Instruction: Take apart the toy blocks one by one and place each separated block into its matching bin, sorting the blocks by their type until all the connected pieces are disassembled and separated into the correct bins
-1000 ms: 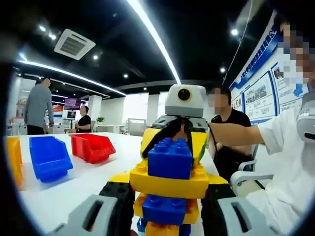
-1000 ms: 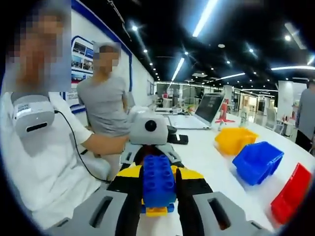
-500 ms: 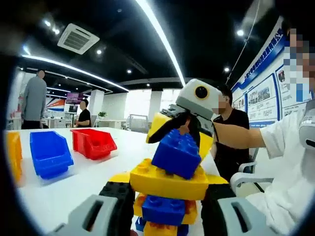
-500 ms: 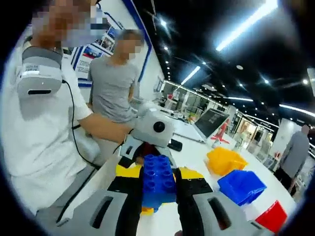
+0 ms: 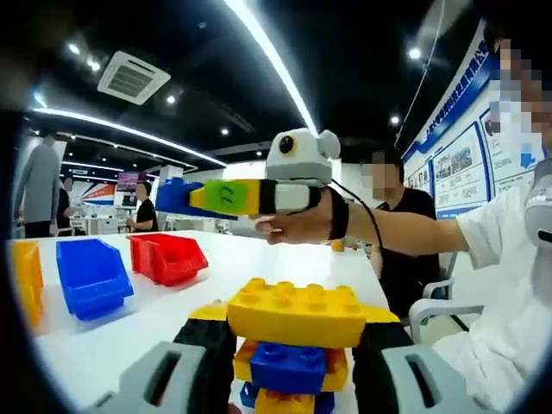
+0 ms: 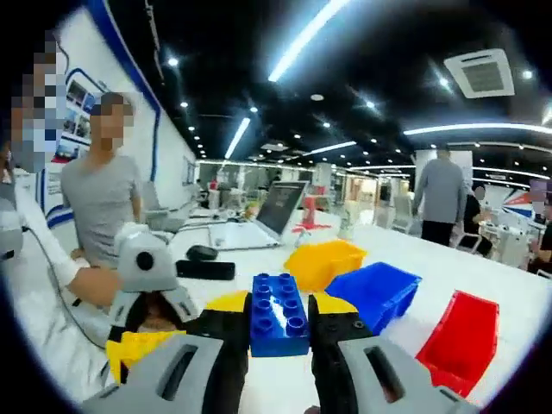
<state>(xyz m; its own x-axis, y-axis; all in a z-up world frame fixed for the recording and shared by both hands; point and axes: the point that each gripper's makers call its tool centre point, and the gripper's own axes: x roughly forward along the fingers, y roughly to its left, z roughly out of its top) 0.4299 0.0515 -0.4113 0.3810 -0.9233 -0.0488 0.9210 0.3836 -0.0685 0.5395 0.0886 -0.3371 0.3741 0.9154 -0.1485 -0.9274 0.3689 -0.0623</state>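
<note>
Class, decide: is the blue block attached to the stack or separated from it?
Separated: the right gripper clamps the blue block clear of the block stack, whose top yellow block shows bare studs.

Pulled free of the block stack (image 5: 293, 341) since a second ago: the blue block (image 6: 279, 315), earlier seated on the yellow top piece (image 5: 297, 312) just beyond the left gripper (image 5: 293, 371) fingertips, now carried well clear between the right gripper (image 6: 279, 341) fingers. Swung away to the side in the left gripper view, the right gripper, with the blue block at its tip. Left bare, the studs of the yellow top piece.
</note>
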